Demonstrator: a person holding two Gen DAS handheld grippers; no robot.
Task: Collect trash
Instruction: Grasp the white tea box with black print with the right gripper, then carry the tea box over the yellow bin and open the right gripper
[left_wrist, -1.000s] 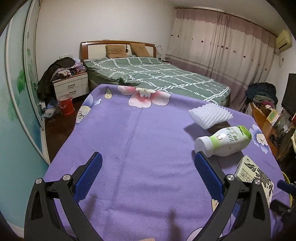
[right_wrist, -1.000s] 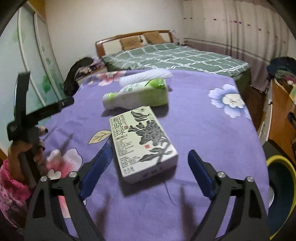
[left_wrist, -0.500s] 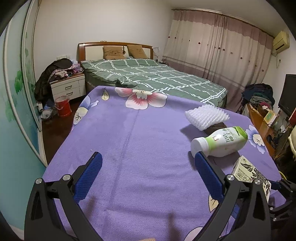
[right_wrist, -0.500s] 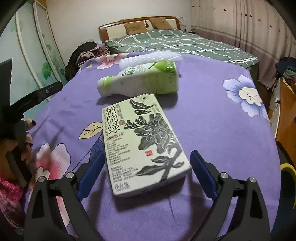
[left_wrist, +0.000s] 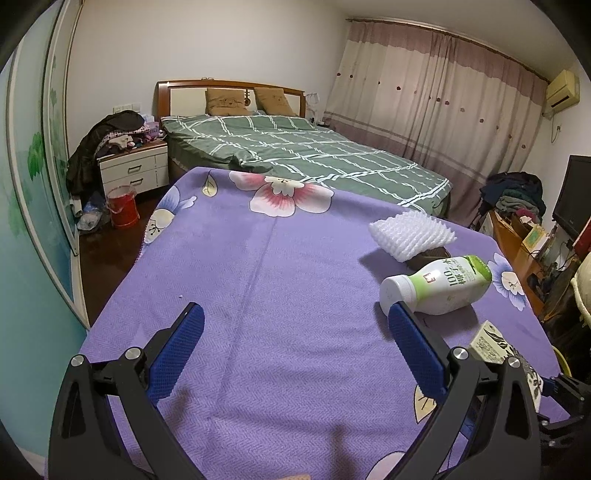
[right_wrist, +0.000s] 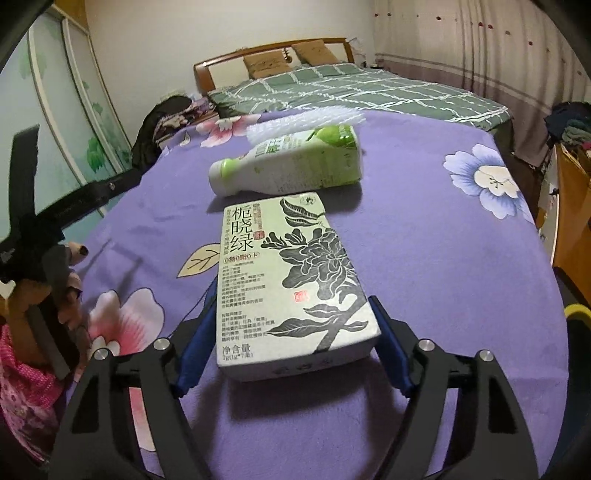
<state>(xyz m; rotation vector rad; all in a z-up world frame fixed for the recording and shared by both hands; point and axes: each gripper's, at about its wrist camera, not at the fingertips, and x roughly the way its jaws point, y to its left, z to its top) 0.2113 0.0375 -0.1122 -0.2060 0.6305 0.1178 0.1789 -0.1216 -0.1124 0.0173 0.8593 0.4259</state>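
A pale green tea box (right_wrist: 288, 280) with black flower print lies flat on the purple floral cloth (right_wrist: 424, 221). My right gripper (right_wrist: 295, 321) is open, its blue pads either side of the box's near end, not visibly pressing it. Behind it a white-and-green bottle (right_wrist: 291, 166) lies on its side, and a white foam net sleeve (right_wrist: 303, 120) lies beyond. In the left wrist view my left gripper (left_wrist: 291, 328) is open and empty over bare cloth; the bottle (left_wrist: 436, 284), foam sleeve (left_wrist: 410, 232) and box (left_wrist: 495, 343) are to its right.
A green plaid bed (left_wrist: 295, 151) stands beyond the table. A nightstand with clothes (left_wrist: 129, 162) and a red bucket (left_wrist: 122, 206) are at left. A yellow-rimmed bin (right_wrist: 578, 314) sits at the table's right edge. Cluttered shelves (left_wrist: 524, 221) stand at right.
My right gripper has moved forward so the tea box now lies between its pads. My left gripper has drifted slightly, staying open.
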